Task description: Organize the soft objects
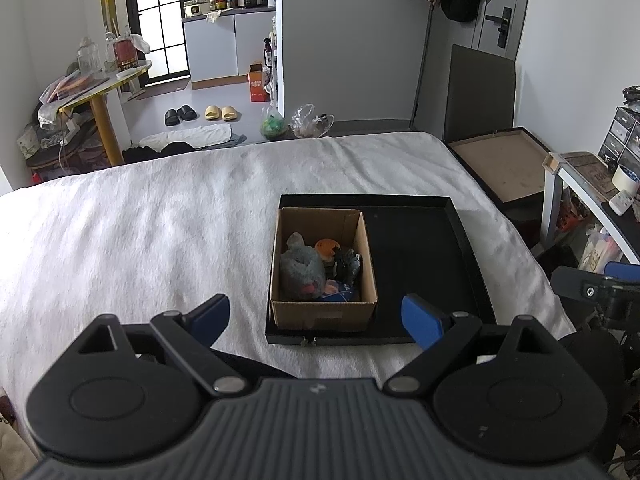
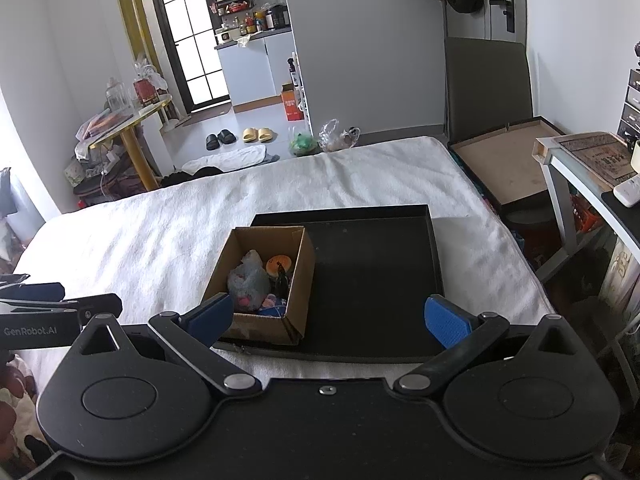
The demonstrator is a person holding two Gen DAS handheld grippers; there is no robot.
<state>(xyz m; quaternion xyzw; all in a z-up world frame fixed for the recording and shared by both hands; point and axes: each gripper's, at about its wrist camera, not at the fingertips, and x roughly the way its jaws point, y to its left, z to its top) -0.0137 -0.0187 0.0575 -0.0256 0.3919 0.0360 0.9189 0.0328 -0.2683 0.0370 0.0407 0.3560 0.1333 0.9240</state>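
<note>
Two grippers, both held low at the bottom of their frames, level, pointing across the bed toward the box; neither touches anything.

Item 1: left gripper (image 1: 316, 318). Jaws spread wide, nothing between them. Blue pads frame the near wall of the box.

Item 2: right gripper (image 2: 328, 318). Jaws likewise spread wide and empty. It sits to the right of the left one, whose body shows at the left edge of the right wrist view.

Item 3: white blanket (image 1: 140, 220). Covers the bed, fills the middle of both frames, serves as the work surface.

Item 4: black tray (image 1: 420, 256). Shallow, lying flat on the blanket, centre right. Its right part is bare, probably kept free as a sorting area.

Item 5: cardboard box (image 1: 322, 314). Open-topped, standing in the left part of the tray against its near left corner.

Item 6: soft toys, inside the box. A grey plush (image 1: 300, 270), an orange ball (image 1: 327, 249) and a dark toy (image 1: 347, 265), heaped together. Gathered in one container; likely awaiting removal, or already stowed.

Item 7: slippers (image 1: 200, 114), on the floor beyond the bed, upper centre left.
</note>
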